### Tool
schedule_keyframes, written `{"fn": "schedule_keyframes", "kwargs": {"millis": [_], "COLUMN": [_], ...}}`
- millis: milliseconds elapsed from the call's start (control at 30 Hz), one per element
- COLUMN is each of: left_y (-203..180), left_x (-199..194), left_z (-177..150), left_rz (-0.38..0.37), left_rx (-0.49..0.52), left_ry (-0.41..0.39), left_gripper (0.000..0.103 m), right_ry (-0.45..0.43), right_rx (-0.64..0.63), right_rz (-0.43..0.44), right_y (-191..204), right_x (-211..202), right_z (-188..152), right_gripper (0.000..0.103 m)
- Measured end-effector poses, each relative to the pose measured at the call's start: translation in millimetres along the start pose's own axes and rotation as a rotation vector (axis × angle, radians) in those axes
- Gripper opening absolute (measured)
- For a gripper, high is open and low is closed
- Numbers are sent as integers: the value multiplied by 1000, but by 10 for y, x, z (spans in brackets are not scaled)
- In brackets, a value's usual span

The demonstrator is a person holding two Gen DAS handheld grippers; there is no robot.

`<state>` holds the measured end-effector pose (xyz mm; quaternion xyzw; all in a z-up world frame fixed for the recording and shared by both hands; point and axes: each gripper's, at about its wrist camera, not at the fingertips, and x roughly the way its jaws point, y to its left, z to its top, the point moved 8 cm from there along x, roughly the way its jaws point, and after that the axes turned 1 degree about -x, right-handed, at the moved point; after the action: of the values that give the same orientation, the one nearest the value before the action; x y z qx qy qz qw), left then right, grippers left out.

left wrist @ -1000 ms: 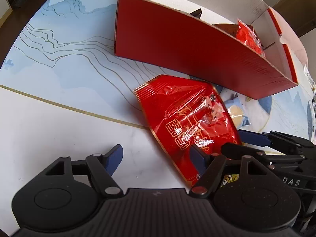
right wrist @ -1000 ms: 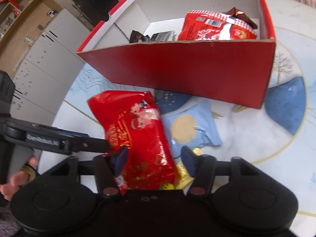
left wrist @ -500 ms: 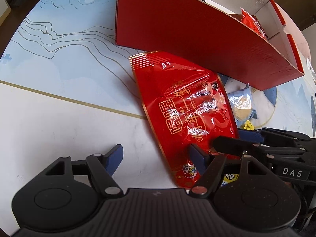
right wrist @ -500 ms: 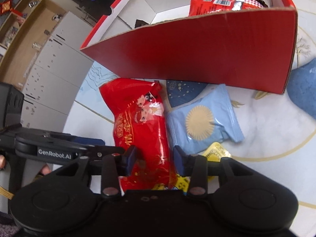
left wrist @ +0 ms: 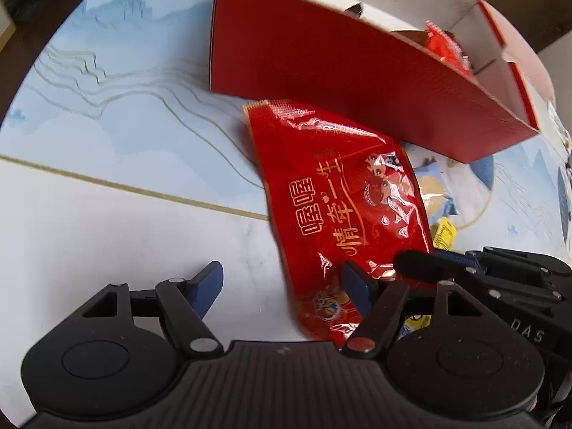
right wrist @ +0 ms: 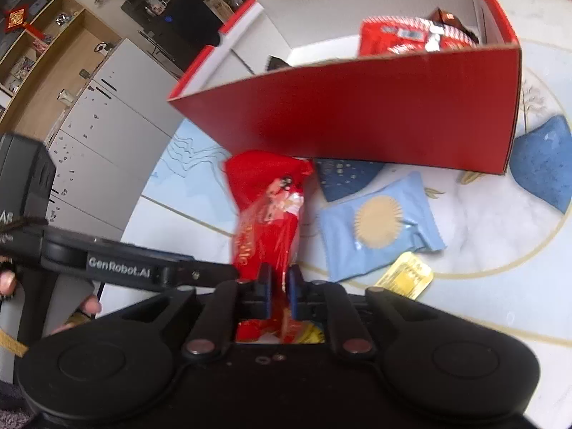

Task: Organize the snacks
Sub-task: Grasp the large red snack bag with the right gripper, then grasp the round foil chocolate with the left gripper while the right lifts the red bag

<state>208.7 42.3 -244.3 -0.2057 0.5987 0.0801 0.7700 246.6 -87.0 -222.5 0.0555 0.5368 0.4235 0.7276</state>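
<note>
Right gripper [right wrist: 279,291] jaws pinched on glossy red snack bag [left wrist: 343,193]; left gripper [left wrist: 282,282] jaws wide, empty.
Crinkled foil bag ahead of both; corrugated red box [right wrist: 357,114] beyond.

The right tool [right wrist: 279,295] has its 2 blue-padded fingers [right wrist: 265,291] pinched close together on the near end of a red snack bag [right wrist: 266,214], which runs from the fingers toward the red cardboard box [right wrist: 357,114]. The bag's far end lies at the foot of the box's front wall. Inside the box sit a red packet [right wrist: 407,35] and a dark wrapper [right wrist: 447,18]. On the table [right wrist: 482,250], right of the red bag, lies a light blue packet [right wrist: 379,227] with a tan sunburst, and a yellow packet [right wrist: 405,279] just beside its near corner. The left tool [right wrist: 143,271] reaches in from the left, its tip just beside the right tool's fingers.
</note>
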Motion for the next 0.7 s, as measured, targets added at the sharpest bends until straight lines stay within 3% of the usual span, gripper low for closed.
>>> {"fn": "schedule_keyframes", "kwargs": {"millis": [433,700], "left_y": [-62,-265], "left_x": [-502,-599], "left_z": [-144,-275], "left_rz": [-29,-48], "left_rx": [167,297], "left_ry": [-111,-142], "left_gripper": [73,73], "right_ry": [-134,-237], "right_rx": [-29,52], "right_rz": [-130,-193], "right_y": [307,263], "right_x": [-436,-885], "right_z": [-225,-462], "right_gripper": [2,2]}}
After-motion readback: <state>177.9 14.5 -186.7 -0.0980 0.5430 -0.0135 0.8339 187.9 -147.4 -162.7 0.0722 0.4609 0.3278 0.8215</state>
